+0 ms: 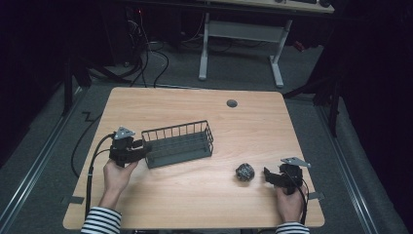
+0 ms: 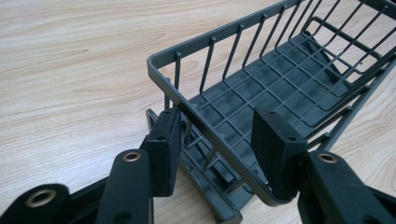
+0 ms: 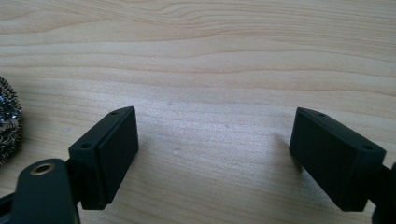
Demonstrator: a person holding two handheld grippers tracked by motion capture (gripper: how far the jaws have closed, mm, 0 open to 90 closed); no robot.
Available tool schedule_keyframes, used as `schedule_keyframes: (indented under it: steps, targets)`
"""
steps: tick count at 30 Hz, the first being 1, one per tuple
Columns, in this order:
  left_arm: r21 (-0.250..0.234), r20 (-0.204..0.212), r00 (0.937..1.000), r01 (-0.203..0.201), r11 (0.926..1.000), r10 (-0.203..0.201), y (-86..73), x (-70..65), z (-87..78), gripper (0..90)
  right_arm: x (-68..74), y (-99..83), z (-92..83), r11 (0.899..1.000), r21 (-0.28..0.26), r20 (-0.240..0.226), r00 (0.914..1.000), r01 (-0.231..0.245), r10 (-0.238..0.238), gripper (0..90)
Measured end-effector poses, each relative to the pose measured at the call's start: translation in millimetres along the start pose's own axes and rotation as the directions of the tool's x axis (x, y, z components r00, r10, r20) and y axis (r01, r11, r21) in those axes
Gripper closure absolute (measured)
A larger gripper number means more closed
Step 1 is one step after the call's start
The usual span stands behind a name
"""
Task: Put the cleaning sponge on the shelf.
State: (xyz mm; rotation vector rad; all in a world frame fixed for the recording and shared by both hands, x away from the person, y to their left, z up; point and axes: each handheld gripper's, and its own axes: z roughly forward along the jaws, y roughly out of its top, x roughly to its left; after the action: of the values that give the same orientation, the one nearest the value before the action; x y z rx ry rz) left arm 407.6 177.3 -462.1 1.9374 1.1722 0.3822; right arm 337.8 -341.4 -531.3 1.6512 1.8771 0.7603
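A dark grey wire basket [image 1: 178, 144] stands at the table's left centre with nothing in it. My left gripper [image 1: 144, 148] is at its left short end. In the left gripper view one jaw is outside that end wall and the other inside, and my left gripper [image 2: 217, 135] is closed on the basket's rim [image 2: 210, 44]. A steel wool ball [image 1: 245, 172] lies to the right of the basket. My right gripper [image 1: 267, 174] rests just right of the ball, open, with bare table between the jaws [image 3: 212, 140]. The ball [image 3: 8, 116] sits beyond its left jaw.
The wooden table [image 1: 204, 112] has a round cable hole [image 1: 232, 103] at the back. A white desk frame [image 1: 241, 46] and cables stand on the floor beyond. A person's hands in striped sleeves [image 1: 101, 222] come in from the front edge.
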Motion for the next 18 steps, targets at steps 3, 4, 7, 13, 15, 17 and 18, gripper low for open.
schedule_keyframes:
  steps: [3,4,7,13,15,17,18]
  targets:
    - [0.013,0.009,0.9998,-0.018,0.9998,0.018,0.6,-7.9,5.9,53.4,0.0,0.0,0.0,1.0,0.0,-0.001,1.0,0.0,0.0,15.3]
    - [0.013,0.009,0.9998,-0.018,0.9998,0.018,0.6,-7.9,5.9,53.6,0.0,0.0,0.0,1.0,0.0,-0.001,1.0,0.0,0.0,15.3]
    - [0.014,0.026,0.9996,-0.013,0.9998,0.012,0.8,-13.0,10.1,52.8,0.1,0.0,0.0,1.0,0.0,-0.001,1.0,0.001,-0.001,15.3]
    - [0.016,0.045,0.9988,-0.021,0.9997,0.02,3.4,-22.4,15.7,52.8,0.3,0.0,0.0,1.0,0.0,-0.002,1.0,0.0,0.0,15.3]
    - [0.016,0.055,0.9982,-0.025,0.9996,0.024,4.6,-27.6,18.7,52.6,0.2,0.0,0.0,1.0,0.0,-0.002,1.0,0.001,-0.001,15.3]
    - [0.016,0.058,0.998,-0.025,0.9996,0.024,4.9,-28.6,19.5,52.4,0.3,0.0,0.0,1.0,0.0,-0.003,1.0,0.0,0.0,15.3]
    - [0.019,0.062,0.9977,-0.029,0.9994,0.027,6.0,-30.8,21.3,52.1,0.2,0.0,0.0,1.0,0.0,-0.002,1.0,0.0,0.0,15.3]
